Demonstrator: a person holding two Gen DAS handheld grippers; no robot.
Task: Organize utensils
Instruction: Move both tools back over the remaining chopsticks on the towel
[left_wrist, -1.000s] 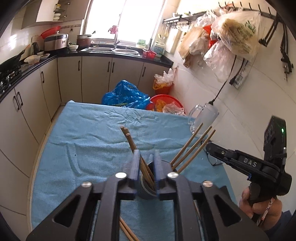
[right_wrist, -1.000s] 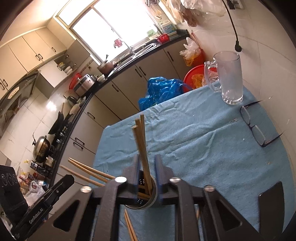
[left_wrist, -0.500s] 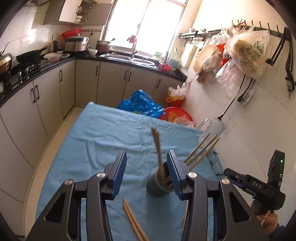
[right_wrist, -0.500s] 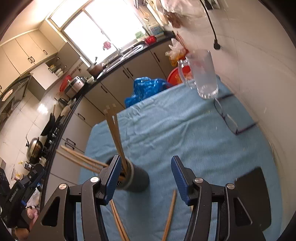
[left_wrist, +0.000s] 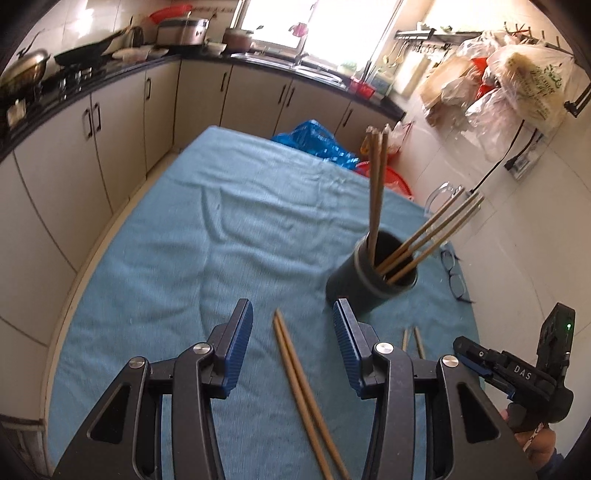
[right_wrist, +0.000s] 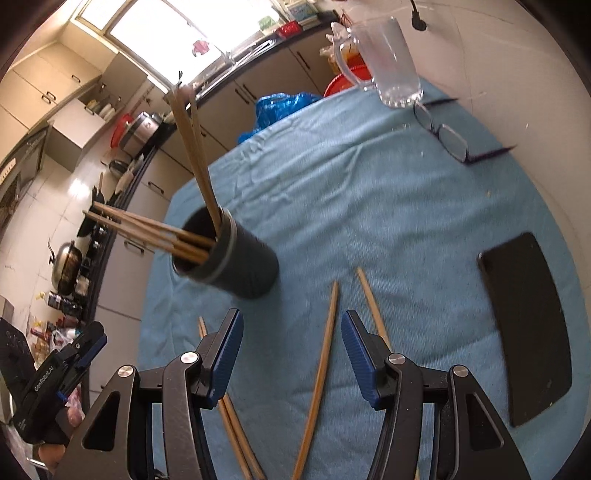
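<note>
Your left claw (left_wrist: 292, 343) spread wide, empty, over two chopsticks (left_wrist: 299, 384) lying on the blue worktop (left_wrist: 166, 258), dark holder (left_wrist: 373, 277) with upright chopsticks at 1 o'clock, your right claw (right_wrist: 291, 350) likewise spread, a loose chopstick pair (right_wrist: 325, 362) between its fingers, holder (right_wrist: 236, 262) at 11 o'clock.

Table under blue cloth (right_wrist: 332, 192). On it: dark utensil holder (right_wrist: 240, 266) ahead-left of right gripper (right_wrist: 291, 354), two loose chopstick pairs (right_wrist: 325, 362) (left_wrist: 303, 387), black slab (right_wrist: 528, 325) to its right, eyeglasses (right_wrist: 447, 136), glass mug (right_wrist: 388, 62) beyond.

loose chopsticks (left_wrist: 303, 384) — lower ends cut off | holder (right_wrist: 236, 258) base — hidden
</note>
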